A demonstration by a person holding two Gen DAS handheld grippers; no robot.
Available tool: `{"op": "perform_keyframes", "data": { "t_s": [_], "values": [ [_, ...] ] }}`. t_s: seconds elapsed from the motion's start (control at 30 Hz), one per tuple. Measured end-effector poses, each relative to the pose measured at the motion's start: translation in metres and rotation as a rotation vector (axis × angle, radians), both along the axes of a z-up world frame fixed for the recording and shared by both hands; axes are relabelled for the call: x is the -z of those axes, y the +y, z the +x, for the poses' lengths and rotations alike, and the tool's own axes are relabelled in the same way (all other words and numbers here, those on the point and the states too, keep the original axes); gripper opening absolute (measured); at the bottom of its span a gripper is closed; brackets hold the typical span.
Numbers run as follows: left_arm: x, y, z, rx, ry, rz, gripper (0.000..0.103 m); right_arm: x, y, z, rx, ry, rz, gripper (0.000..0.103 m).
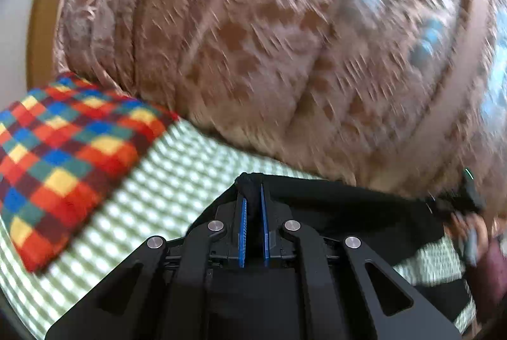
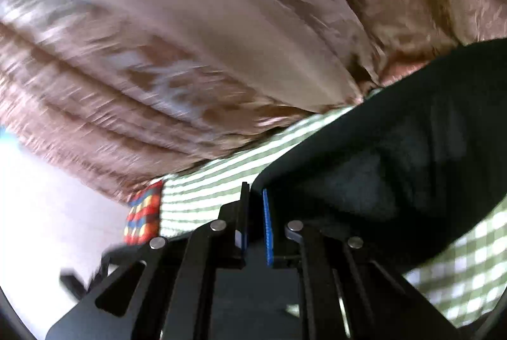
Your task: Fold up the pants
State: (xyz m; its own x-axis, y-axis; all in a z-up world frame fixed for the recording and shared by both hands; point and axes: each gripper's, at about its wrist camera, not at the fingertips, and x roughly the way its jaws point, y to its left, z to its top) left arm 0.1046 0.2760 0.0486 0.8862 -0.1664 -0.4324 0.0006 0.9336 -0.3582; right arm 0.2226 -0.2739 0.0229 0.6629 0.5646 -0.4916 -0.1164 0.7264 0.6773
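The black pants point(image 1: 348, 210) lie on a green-and-white checked sheet point(image 1: 164, 191). My left gripper point(image 1: 252, 189) is shut on a bunched edge of the pants, and black cloth shows between its blue pads point(image 1: 243, 226). In the right wrist view the pants point(image 2: 396, 162) spread to the right as a broad dark fold, raised over the checked sheet point(image 2: 206, 191). Their near edge runs in between the pads of my right gripper point(image 2: 255, 192), which is shut on it. A blurred hand point(image 1: 469, 232) shows at the right edge of the left wrist view.
A bulky pink-brown patterned quilt point(image 1: 253, 39) is heaped just beyond the pants, and it fills the upper half of the right view as well point(image 2: 190, 39). A folded multicoloured checked cloth point(image 1: 63, 150) lies on the sheet to the left. Both views are motion-blurred.
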Motion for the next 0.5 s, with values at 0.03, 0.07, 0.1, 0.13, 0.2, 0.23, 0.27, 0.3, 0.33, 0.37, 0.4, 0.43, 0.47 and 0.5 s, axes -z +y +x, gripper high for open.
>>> {"op": "perform_keyframes", "data": {
  "t_s": [0.03, 0.07, 0.1, 0.13, 0.2, 0.23, 0.27, 0.3, 0.33, 0.37, 0.4, 0.43, 0.47, 0.5],
  "values": [
    [-0.004, 0.004, 0.002, -0.015, -0.007, -0.002, 0.007, -0.004, -0.001, -0.020, -0.024, -0.031, 0.003, 0.007],
    [-0.005, 0.007, 0.000, -0.028, -0.011, 0.003, 0.007, -0.006, -0.001, -0.037, -0.041, -0.051, 0.001, 0.007],
    [-0.005, 0.009, -0.004, -0.028, -0.012, -0.003, 0.007, -0.007, -0.002, -0.062, -0.065, -0.074, -0.013, 0.007],
    [-0.003, 0.010, -0.009, -0.026, -0.010, -0.009, 0.007, -0.004, -0.001, -0.080, -0.086, -0.084, -0.017, 0.007],
    [0.011, 0.013, -0.031, -0.023, 0.014, -0.017, 0.007, 0.009, 0.000, -0.118, -0.130, -0.077, -0.011, 0.007],
    [0.018, 0.014, -0.039, -0.023, 0.025, -0.026, 0.007, 0.018, 0.003, -0.134, -0.149, -0.066, -0.023, 0.007],
    [0.027, 0.016, -0.049, -0.023, 0.038, -0.042, 0.007, 0.025, 0.005, -0.145, -0.160, -0.054, -0.031, 0.007],
    [0.041, 0.021, -0.064, -0.027, 0.064, -0.062, 0.007, 0.040, 0.008, -0.160, -0.172, -0.028, -0.035, 0.007],
    [0.050, 0.021, -0.073, -0.031, 0.082, -0.069, 0.007, 0.049, 0.012, -0.171, -0.178, -0.006, -0.038, 0.007],
    [0.060, 0.023, -0.082, -0.034, 0.104, -0.082, 0.007, 0.059, 0.014, -0.180, -0.181, 0.016, -0.046, 0.007],
    [0.072, 0.025, -0.092, -0.035, 0.130, -0.103, 0.007, 0.073, 0.017, -0.190, -0.183, 0.046, -0.052, 0.007],
    [0.084, 0.027, -0.101, -0.041, 0.158, -0.123, 0.007, 0.084, 0.018, -0.196, -0.185, 0.071, -0.048, 0.007],
    [0.091, 0.028, -0.107, -0.047, 0.177, -0.135, 0.007, 0.095, 0.021, -0.201, -0.185, 0.094, -0.046, 0.007],
    [0.102, 0.030, -0.115, -0.052, 0.207, -0.155, 0.007, 0.106, 0.022, -0.206, -0.177, 0.119, -0.058, 0.006]
  ]
}}
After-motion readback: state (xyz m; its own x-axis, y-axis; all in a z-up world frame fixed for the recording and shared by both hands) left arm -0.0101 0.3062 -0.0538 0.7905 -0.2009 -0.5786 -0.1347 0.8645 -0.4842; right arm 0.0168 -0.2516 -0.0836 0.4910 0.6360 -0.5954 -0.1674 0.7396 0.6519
